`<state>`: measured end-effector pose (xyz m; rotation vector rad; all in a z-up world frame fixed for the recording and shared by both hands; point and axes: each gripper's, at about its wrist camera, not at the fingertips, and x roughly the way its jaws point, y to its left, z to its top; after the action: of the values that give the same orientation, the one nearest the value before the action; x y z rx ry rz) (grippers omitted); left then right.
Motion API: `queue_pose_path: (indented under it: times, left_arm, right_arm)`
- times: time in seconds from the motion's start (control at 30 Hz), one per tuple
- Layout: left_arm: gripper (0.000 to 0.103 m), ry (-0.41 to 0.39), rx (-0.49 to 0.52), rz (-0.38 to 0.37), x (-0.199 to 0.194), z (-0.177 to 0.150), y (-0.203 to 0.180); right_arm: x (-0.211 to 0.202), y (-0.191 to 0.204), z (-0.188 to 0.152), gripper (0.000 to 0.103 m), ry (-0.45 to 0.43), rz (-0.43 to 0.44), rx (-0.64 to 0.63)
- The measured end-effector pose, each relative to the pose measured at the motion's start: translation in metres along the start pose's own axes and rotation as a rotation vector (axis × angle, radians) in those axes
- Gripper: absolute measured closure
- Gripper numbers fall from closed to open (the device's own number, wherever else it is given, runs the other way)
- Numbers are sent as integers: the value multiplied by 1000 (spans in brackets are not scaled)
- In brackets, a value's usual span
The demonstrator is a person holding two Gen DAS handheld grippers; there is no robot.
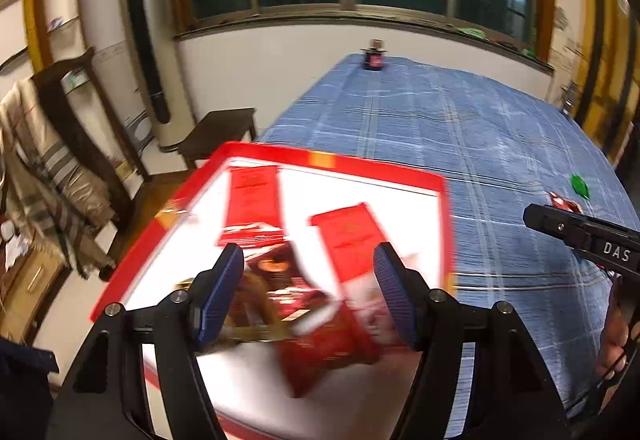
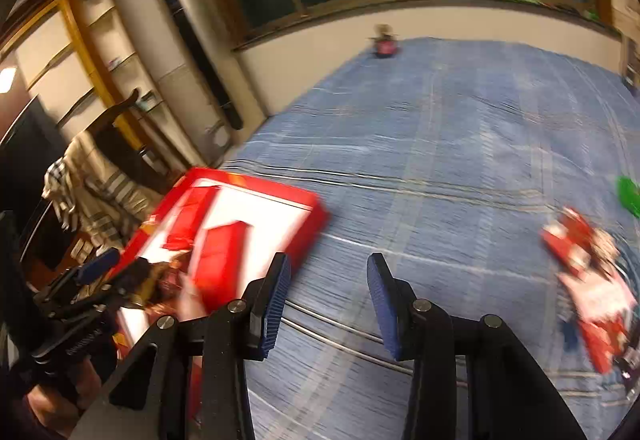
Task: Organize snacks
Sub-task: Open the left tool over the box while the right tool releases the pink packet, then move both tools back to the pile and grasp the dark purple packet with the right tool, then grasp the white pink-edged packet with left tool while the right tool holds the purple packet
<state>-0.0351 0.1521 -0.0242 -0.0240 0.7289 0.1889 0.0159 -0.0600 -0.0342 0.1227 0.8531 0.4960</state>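
A red-rimmed box (image 1: pixel 340 161) with a white floor sits at the left edge of a table under a blue checked cloth (image 1: pixel 460 127). Red snack packets (image 1: pixel 252 195) lie inside it, one dark red packet (image 1: pixel 320 340) nearest me. My left gripper (image 1: pixel 309 252) hovers over the box, open, with the blurred packets showing below and between its fingers; no pad visibly presses on them. My right gripper (image 2: pixel 329 260) is open over bare cloth right of the box (image 2: pixel 260 191), nothing between its fingers. More red and white packets (image 2: pixel 588 280) lie loose on the cloth at the right.
A green packet (image 2: pixel 630 195) lies beyond the loose snacks. A small dark jar (image 1: pixel 373 59) stands at the table's far end under the window. Left of the table are a low bench (image 1: pixel 220 131), a tower air conditioner (image 1: pixel 148 39) and a chair draped with clothes (image 1: pixel 48 167).
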Motion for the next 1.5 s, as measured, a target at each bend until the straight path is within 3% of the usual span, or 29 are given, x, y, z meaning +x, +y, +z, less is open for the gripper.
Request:
queue_pose_path:
  times: [0.33, 0.57, 0.87, 1.07, 1.23, 1.4, 1.5]
  left_arm:
    - [36, 24, 151, -101, -7, -1, -83]
    - [36, 75, 240, -162, -7, -13, -130]
    - [36, 94, 294, -147, -15, -18, -148]
    - [36, 109, 307, -162, -16, -18, -159]
    - [36, 112, 344, -188, -20, -15, -175]
    - [36, 117, 370, -281, -20, -2, -195]
    - [36, 98, 418, -366, -20, 5, -217]
  right_arm:
    - [-88, -122, -47, 61, -39, -186, 133]
    - [-112, -188, -70, 61, 35, -290, 150]
    - [-87, -191, -52, 61, 133, -285, -14]
    - [-69, -197, -50, 55, 189, -233, -55]
    - [-68, -197, -49, 60, 188, -244, -85]
    - [-79, -214, -48, 68, 145, -207, 5]
    - [-93, -237, -47, 69, 66, -160, 121]
